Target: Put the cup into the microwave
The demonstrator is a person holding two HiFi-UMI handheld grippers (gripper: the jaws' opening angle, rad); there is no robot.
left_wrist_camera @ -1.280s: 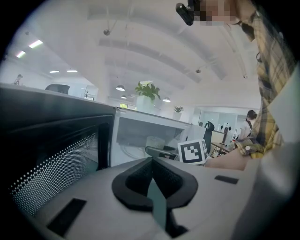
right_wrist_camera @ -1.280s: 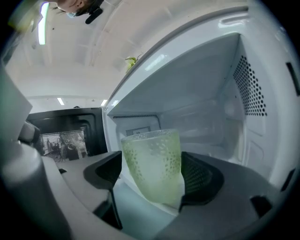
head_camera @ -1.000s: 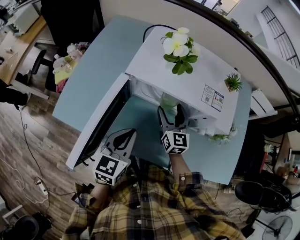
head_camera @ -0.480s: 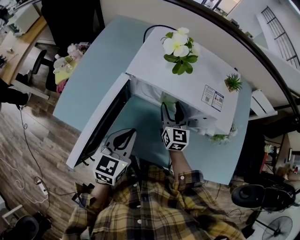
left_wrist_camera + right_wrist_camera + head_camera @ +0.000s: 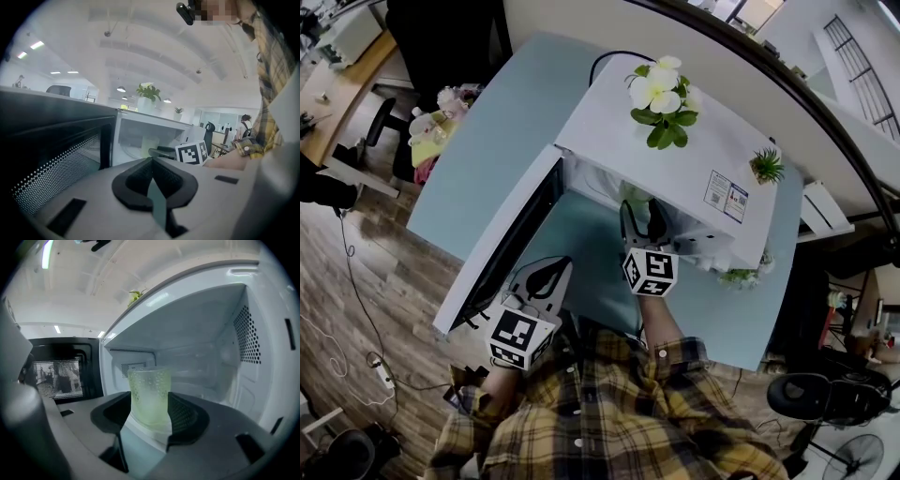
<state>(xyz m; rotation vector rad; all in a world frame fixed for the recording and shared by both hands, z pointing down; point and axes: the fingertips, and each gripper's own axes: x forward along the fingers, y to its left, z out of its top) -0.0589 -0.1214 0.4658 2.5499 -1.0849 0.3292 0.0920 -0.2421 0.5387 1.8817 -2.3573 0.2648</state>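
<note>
Cup (image 5: 149, 394), upright at the microwave (image 5: 220, 324) mouth, is clasped by the right gripper (image 5: 150, 414), whose jaws have just been closing on it. It should be kept level, carried well inside, and set down before release.

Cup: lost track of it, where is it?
Centre of the right gripper view: the cup, between the right claw's just-closed jaws, at the microwave's open front.

Your left gripper (image 5: 549, 270) and right gripper (image 5: 643, 222) have light grey bodies, black textured pads (image 5: 185, 414) and a white cube (image 5: 521, 337) printed with black square markers. Your shirt (image 5: 609, 427) is yellow-and-dark plaid, long-sleeved, with buttoned cuffs (image 5: 680, 356).
</note>
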